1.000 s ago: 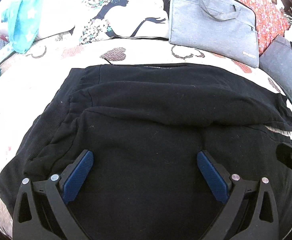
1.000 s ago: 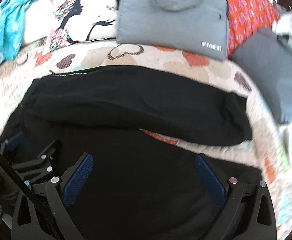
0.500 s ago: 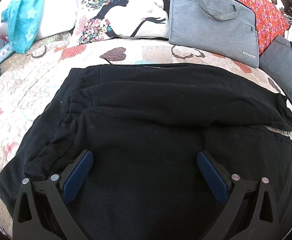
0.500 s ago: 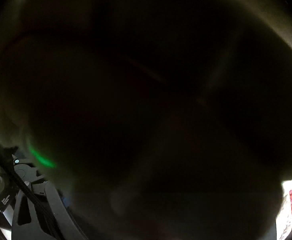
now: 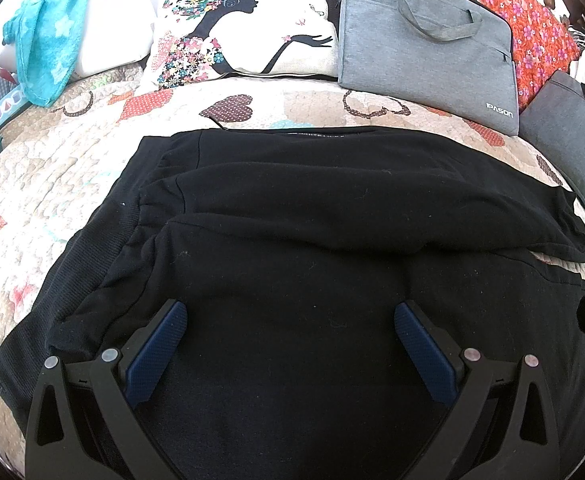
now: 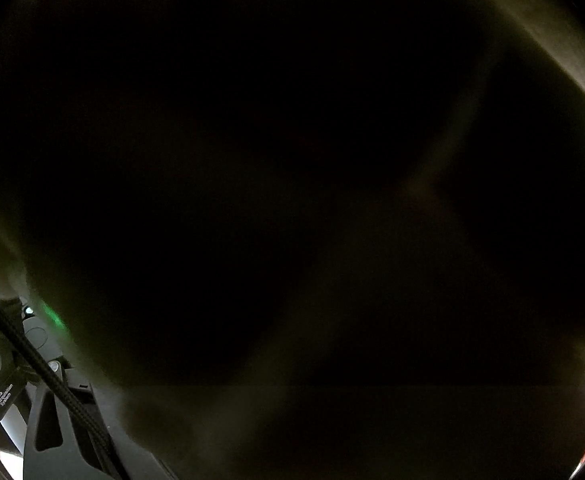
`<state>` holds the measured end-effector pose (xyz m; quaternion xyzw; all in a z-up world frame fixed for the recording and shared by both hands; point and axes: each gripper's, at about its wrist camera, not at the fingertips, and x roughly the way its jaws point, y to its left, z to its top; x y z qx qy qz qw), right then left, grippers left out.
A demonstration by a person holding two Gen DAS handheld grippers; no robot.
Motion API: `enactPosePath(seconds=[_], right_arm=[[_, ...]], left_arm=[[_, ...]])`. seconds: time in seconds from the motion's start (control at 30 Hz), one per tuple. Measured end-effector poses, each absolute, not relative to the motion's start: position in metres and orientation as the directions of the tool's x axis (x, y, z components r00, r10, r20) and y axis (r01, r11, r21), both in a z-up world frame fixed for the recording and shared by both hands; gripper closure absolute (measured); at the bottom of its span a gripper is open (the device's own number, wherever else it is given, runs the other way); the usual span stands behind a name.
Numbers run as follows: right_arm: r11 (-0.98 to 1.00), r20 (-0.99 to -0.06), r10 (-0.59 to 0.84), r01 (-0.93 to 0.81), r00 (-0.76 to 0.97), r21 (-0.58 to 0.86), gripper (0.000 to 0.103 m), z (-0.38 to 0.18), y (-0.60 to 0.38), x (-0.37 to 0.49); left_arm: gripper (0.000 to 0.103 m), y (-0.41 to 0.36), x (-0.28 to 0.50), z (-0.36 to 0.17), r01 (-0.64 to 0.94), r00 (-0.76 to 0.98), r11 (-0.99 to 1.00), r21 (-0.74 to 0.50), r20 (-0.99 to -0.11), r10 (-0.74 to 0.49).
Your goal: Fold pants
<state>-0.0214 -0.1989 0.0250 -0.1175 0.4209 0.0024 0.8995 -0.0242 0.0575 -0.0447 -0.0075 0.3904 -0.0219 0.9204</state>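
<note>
Black pants (image 5: 292, 240) lie spread on a quilted bed, waistband at the left, one leg folded across the far side toward the right. My left gripper (image 5: 288, 340) hovers low over the near part of the pants, jaws wide apart and empty, blue pads (image 5: 156, 344) showing. The right wrist view is almost wholly dark, covered by something close to the lens (image 6: 292, 200). Only part of the right gripper's black frame (image 6: 52, 420) shows at the lower left; its fingertips are hidden.
A quilt with heart patches (image 5: 52, 152) covers the bed. Along the back stand a printed pillow (image 5: 236, 32), a grey laptop bag (image 5: 428, 40), a darker grey bag (image 5: 572, 140), a red floral cushion (image 5: 532, 28) and a turquoise towel (image 5: 48, 40).
The right wrist view went from showing the pants to almost fully dark. The left gripper has stayed nearly still, jaws open. The dark object at the left view's right edge has shifted.
</note>
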Motion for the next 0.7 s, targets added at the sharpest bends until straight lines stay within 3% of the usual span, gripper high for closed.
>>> enactPosePath(seconds=[0.7], right_arm=[[0.970, -0.777, -0.110, -0.102, 0.620, -0.219, 0.000, 0.017, -0.219, -0.019]], left_arm=[[0.000, 0.054, -0.024, -0.045, 0.027, 0.694, 0.999, -0.031, -0.718, -0.041]])
